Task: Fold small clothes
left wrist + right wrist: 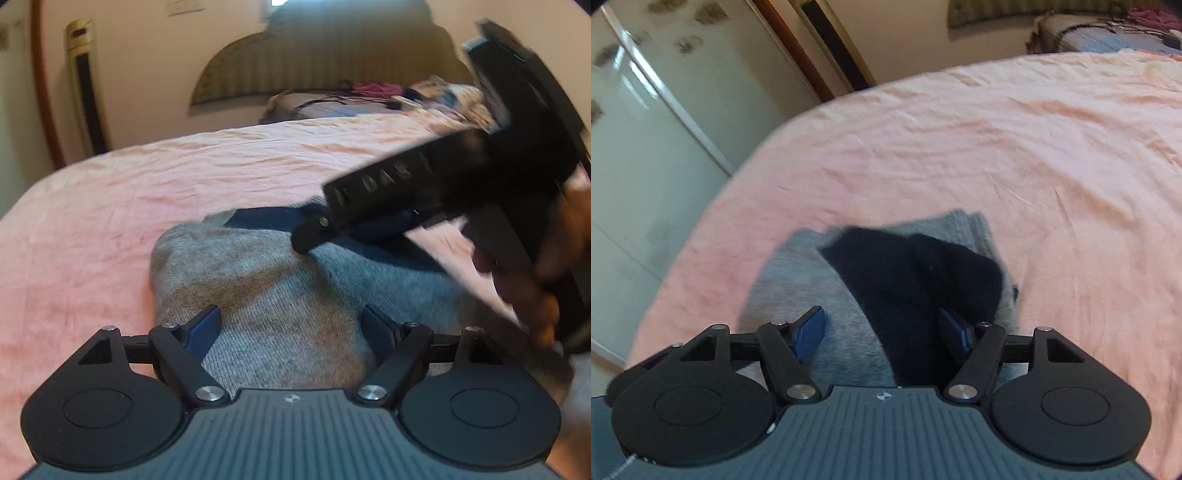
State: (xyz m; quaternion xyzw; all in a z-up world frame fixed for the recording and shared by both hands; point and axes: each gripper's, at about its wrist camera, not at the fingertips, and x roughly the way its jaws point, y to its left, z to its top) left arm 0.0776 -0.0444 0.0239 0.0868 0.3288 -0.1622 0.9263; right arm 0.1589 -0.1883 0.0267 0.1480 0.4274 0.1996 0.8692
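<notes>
A folded grey knitted garment [280,291] lies on a wrinkled pink bedsheet [110,229] that covers the bed, and a dark navy cloth piece [908,280] lies draped across the top of the grey knit, running from its far edge down toward the near side. In the left wrist view the left gripper [293,326], black with blue-faced pads, hangs just above the grey knit with its jaws spread wide and nothing pinched between them; the fabric shows flat and undisturbed in the gap. The right gripper [314,229] reaches in from the right side of that view, held by a person's hand [532,295] around its black handle, and its tip sits at the far edge of the garment where the navy cloth begins. The blur there makes it hard to tell whether that tip touches the fabric. In the right wrist view the right gripper [882,330] has its jaws parted, and the navy cloth passes between them close to the right-hand pad, though the pads do not appear to press on it. Beyond the bed, a tall floor-standing air conditioner [85,85] stands against the cream wall, and a jumble of cables and coloured items [384,96] lies on a striped surface past the sheet's far edge.
</notes>
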